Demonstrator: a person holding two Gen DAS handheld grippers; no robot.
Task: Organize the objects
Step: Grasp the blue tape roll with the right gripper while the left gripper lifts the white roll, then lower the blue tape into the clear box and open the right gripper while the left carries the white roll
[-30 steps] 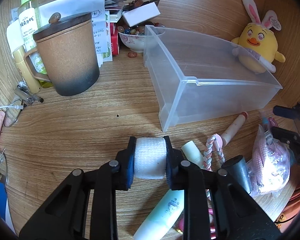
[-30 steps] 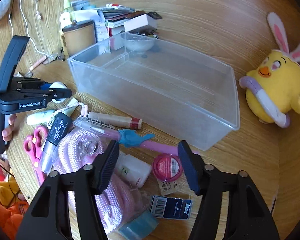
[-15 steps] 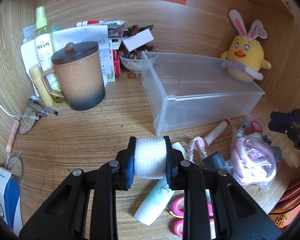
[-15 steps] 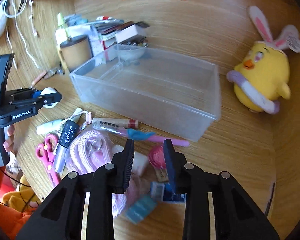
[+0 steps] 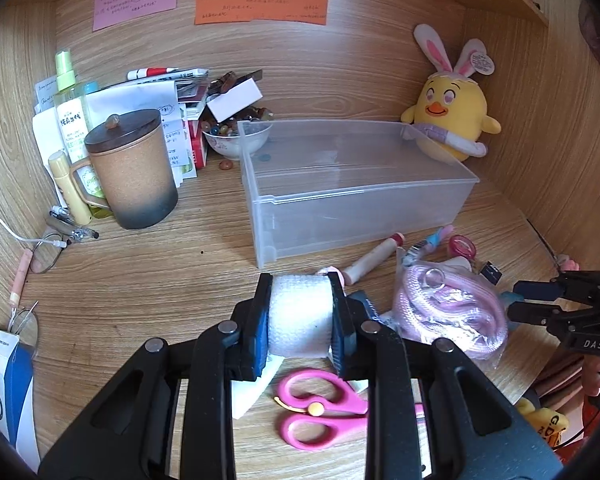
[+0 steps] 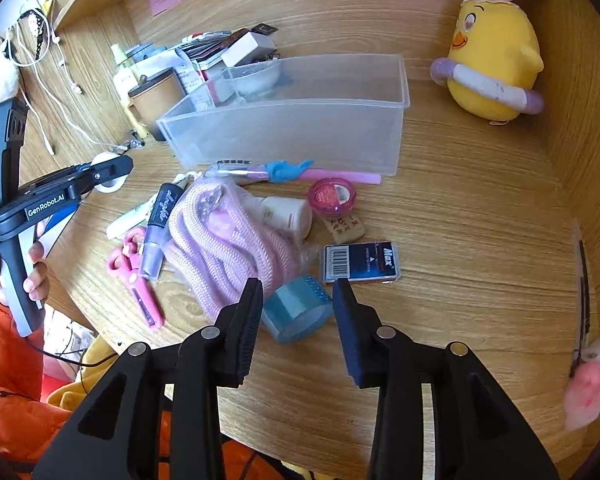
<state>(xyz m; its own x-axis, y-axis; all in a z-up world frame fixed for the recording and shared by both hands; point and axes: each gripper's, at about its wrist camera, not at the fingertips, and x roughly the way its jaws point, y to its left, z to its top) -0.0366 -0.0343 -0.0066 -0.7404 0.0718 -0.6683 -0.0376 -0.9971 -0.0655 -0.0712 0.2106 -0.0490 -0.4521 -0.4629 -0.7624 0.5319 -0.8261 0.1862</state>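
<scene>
Left wrist view, change: left gripper (image 5: 300,322) has risen since a second ago; more back wall and its notes now show, and pink scissors (image 5: 320,408) appear below the jaws.
Left gripper, state: clamped on white gauze roll (image 5: 300,320), carried clear of the desk (image 5: 140,280), lower centre of frame.
Right gripper (image 6: 296,312), change: jaws narrowed half a second ago, now spread wide again either side of blue tape roll (image 6: 296,312), not touching it.
Meaning for task: judged, gauze is in transit toward the bin; tape is the likely next pick.
Clear plastic bin (image 5: 356,200): centre of frame, appears empty apart from a small dark spot at its far left corner.
Small bowl (image 5: 236,144): left of the bin's far corner, holds coloured beads.
Brown lidded mug (image 5: 132,172): left of frame, lid on, contents hidden.
</scene>
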